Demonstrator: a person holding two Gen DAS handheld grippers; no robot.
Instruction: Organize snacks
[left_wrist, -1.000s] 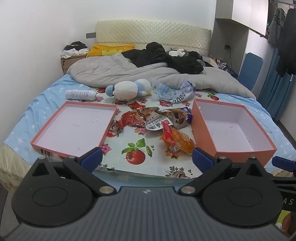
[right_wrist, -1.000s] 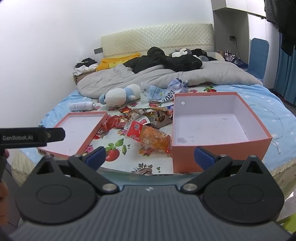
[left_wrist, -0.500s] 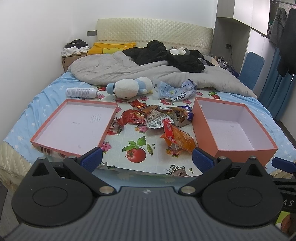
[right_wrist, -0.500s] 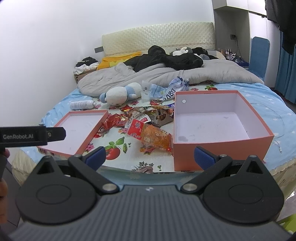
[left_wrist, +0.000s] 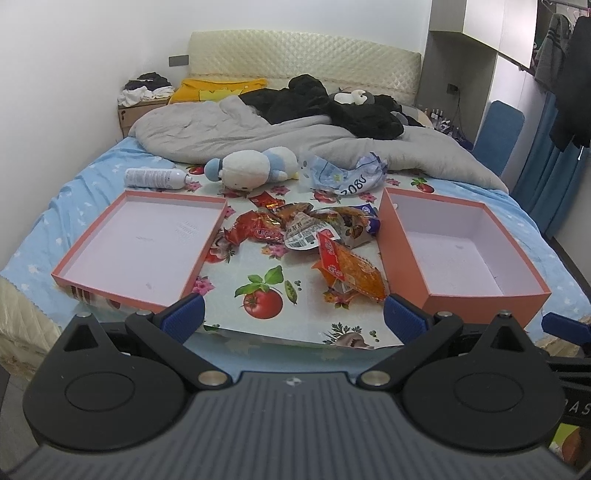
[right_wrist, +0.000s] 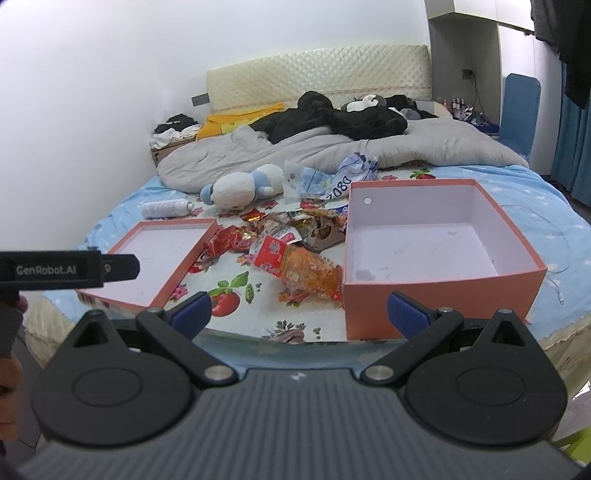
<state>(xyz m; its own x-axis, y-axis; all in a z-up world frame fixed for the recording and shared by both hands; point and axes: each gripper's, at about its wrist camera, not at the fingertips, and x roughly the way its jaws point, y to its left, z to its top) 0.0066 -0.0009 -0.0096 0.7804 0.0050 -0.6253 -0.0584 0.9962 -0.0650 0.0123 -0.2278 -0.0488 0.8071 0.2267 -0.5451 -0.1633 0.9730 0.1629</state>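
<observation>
Both views have edged nearer the bed. Left tool (left_wrist: 291, 312) and right tool (right_wrist: 299, 308): jaws wide, empty. Snacks (left_wrist: 314, 236): heaped between lid (left_wrist: 92, 278) and box (left_wrist: 480, 299), awaiting sorting.

We saw both views evenly lit by soft, diffuse indoor light, with no hard shadows on the bed (left_wrist: 92, 184). The white wall (right_wrist: 92, 92) looked bright and slightly washed out. Fisheye distortion bent the room's edges and darkened the corners. The right wrist view was a little hazier. A faint shadow lay inside the deep box (right_wrist: 424, 243), and nothing showed motion blur.
</observation>
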